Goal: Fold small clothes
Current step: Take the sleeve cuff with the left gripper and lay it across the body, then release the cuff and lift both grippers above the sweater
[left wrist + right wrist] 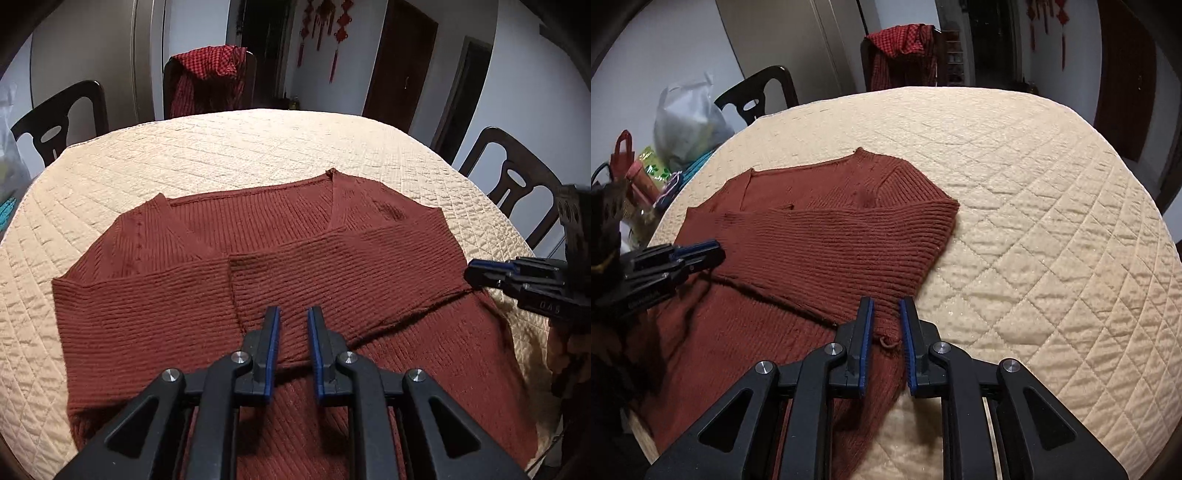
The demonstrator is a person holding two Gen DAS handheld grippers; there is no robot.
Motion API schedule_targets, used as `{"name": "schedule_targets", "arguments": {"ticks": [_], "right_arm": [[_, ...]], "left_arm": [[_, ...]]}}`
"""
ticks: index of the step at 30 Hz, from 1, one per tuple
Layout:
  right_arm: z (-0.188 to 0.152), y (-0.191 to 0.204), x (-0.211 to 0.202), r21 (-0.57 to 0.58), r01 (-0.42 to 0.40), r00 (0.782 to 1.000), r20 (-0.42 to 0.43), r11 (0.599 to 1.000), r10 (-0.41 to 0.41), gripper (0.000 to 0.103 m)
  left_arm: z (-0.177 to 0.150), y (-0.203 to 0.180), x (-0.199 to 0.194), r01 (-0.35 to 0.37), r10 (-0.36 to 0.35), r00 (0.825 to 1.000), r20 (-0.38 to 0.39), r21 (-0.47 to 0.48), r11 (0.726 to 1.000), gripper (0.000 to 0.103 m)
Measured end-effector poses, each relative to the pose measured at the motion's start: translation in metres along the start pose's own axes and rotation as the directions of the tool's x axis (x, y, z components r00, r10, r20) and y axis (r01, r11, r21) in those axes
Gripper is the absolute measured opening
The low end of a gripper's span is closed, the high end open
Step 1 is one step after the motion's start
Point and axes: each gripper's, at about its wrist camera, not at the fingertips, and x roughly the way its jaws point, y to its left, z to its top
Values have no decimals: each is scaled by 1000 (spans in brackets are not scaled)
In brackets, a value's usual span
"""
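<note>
Your left hand-held gripper hovers released over the middle of the sweater, gripping nothing. The rust-red ribbed knit sweater lies flat on the quilted tabletop, both sleeves folded across the chest. Expect it to handle soft, light and limp, and to sag wherever unsupported. Take hold at the hem or at a folded side edge, pinching all layers. Your right hand-held gripper is released above the sweater's right edge. No writing on the sweater is legible.
</note>
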Motion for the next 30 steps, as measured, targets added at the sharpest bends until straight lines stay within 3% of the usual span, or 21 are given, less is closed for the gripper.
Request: {"name": "schedule_targets", "arguments": {"ticks": [2, 6, 10, 14, 18, 22, 25, 30], "right_arm": [[3, 0, -7, 11, -8, 1000, 17, 1000, 7, 15], [17, 3, -12, 2, 4, 999, 53, 1000, -4, 15], [28, 0, 3, 20, 13, 999, 46, 1000, -13, 15], [26, -3, 18, 14, 37, 999, -3, 999, -37, 16], [18, -2, 2, 24, 19, 1000, 23, 1000, -19, 16], [10, 5, -8, 4, -1, 999, 34, 1000, 0, 16], [4, 7, 3, -12, 11, 1000, -8, 1000, -11, 16], [0, 8, -10, 5, 15, 1000, 22, 1000, -15, 17]], "left_arm": [[1, 1, -8, 20, -20, 1000, 15, -9, 1000, 18], [13, 5, -6, -43, 43, 998, 49, 5, 999, 18], [17, 19, 10, -93, 93, 996, 13, -45, 995, 18], [7, 37, -4, -104, 106, 994, 20, -82, 991, 18], [-2, 63, -30, -163, 170, 984, 58, -115, 980, 18], [-17, 92, -39, -220, 227, 974, 22, -172, 960, 18], [-31, 98, -34, -224, 227, 974, -5, -187, 957, 18], [-43, 92, -55, -200, 211, 977, 34, -202, 959, 18]]}}
